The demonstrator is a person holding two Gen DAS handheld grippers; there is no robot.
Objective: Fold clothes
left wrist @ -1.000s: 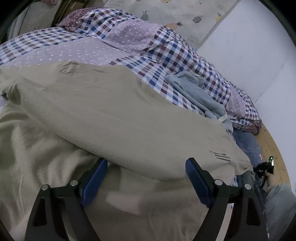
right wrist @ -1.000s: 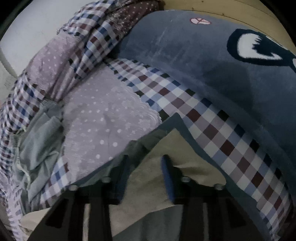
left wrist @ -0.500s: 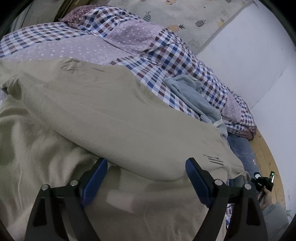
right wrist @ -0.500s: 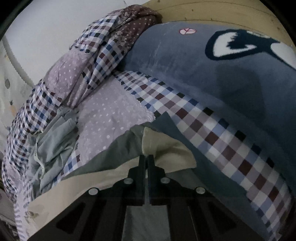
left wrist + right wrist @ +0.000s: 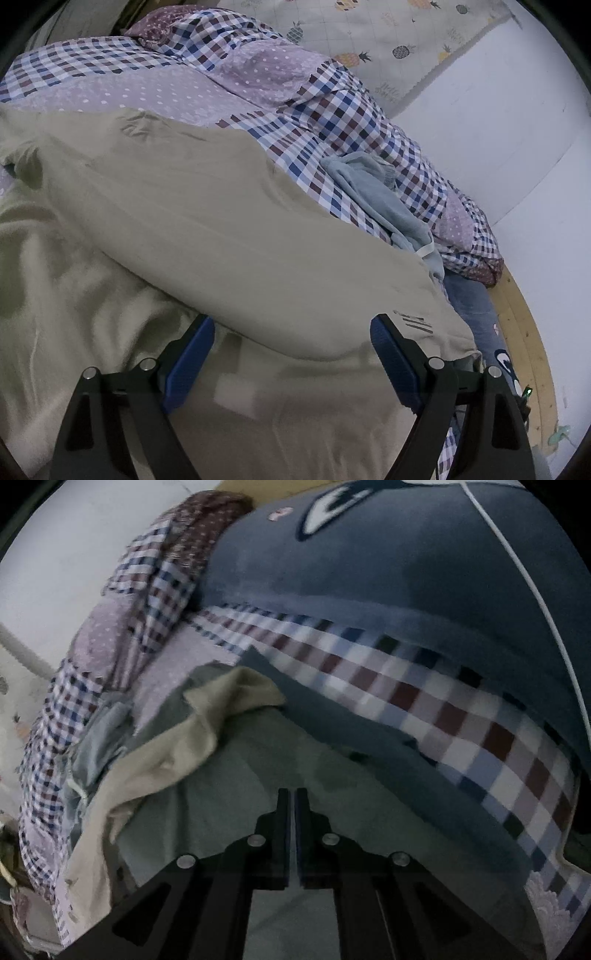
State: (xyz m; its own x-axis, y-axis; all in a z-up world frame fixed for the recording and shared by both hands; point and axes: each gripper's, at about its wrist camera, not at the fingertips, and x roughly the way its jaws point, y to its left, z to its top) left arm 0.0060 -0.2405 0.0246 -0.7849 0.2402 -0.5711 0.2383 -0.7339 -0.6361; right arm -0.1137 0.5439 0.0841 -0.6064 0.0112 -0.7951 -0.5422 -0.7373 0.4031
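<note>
A large beige garment (image 5: 207,221) lies spread on the bed, one part folded over in a long rounded ridge. My left gripper (image 5: 291,332) hovers just above its near part, wide open, with the blue pads (image 5: 195,343) on either side of the fold's edge and nothing held. In the right wrist view my right gripper (image 5: 291,797) is shut on an edge of the beige garment (image 5: 221,709). The cloth drapes away from the fingertips in shadow, and a crumpled beige corner is turned up ahead of them.
A checked and dotted quilt (image 5: 332,110) covers the bed. A light blue garment (image 5: 376,195) lies crumpled on it beyond the beige one. A dark blue blanket (image 5: 406,572) with a cartoon eye is at the bed's end. A white wall (image 5: 498,129) and wooden floor (image 5: 524,332) lie to the right.
The right gripper closed on the beige garment's edge and has since pulled it up and back, so the corner now lies crumpled ahead. The left gripper stayed open, shifting only slightly.
</note>
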